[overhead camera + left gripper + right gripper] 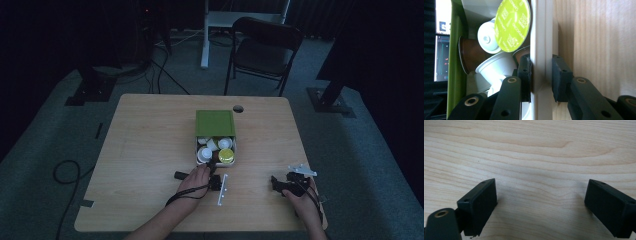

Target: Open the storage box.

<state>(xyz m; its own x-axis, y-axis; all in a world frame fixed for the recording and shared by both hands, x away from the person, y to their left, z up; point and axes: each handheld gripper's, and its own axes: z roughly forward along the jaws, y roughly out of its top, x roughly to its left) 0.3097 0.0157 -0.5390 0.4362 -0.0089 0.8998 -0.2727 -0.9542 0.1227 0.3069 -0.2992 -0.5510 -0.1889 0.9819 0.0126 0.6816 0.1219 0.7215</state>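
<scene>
Capsule box (215, 131), a white tray with a green sleeve slid partway back, stands near the middle of the worktop (145, 145), its open near end showing coffee capsules: a lime-lidded one (512, 23), white ones (496, 67) and a brown one (470, 53). Left tongs (212, 165) pinch the tray's near wall (541, 50), one pad inside among the capsules, the other outside against the wood. By appearance the box is light card or thin plastic, stiff enough to drag by its rim yet liable to flex or tip if lifted from one wall; the loose capsules would likely shift and spill. A low, level pull at the wall, as held, seems the safer hold. Left hand (195, 179) reaches forward from the near edge, forearm angled inward, the tool rolled on its side. Right tongs (541, 202) stand spread over bare wood, holding nothing; the right hand (300, 192) rests near the right corner, well apart from the box.
</scene>
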